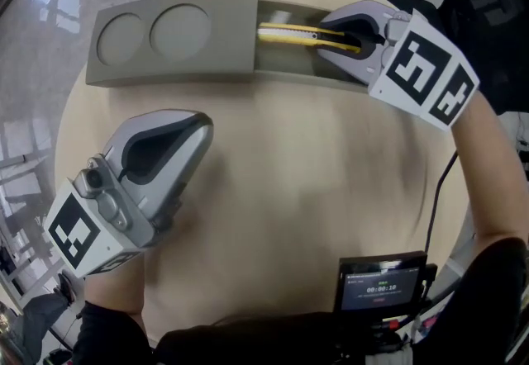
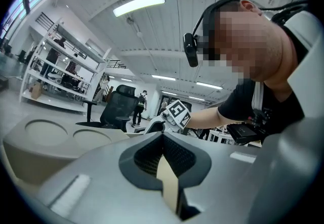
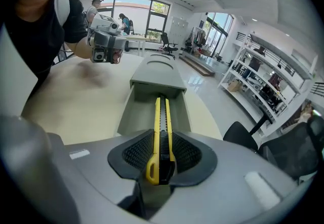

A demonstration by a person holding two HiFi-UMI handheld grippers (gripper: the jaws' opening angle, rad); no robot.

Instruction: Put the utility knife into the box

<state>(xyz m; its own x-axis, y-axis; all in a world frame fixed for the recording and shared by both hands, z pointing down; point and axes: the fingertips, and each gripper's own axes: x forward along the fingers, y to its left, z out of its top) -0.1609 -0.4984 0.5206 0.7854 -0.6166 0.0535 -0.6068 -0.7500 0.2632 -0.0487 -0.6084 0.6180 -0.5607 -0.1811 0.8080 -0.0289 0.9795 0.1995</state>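
Head view: knife (image 1: 299, 33) lengthwise along box (image 1: 285, 65), tip L.

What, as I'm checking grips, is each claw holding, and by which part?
The right claw is shut on the utility knife, gripping its rear end; the front reaches into the box. The left claw holds nothing.

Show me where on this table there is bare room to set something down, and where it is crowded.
Free: the wide stretch of table from the box to the near edge, right of the left gripper. Crowded: the box's open right end, where the right gripper has its jaws shut on the utility knife.
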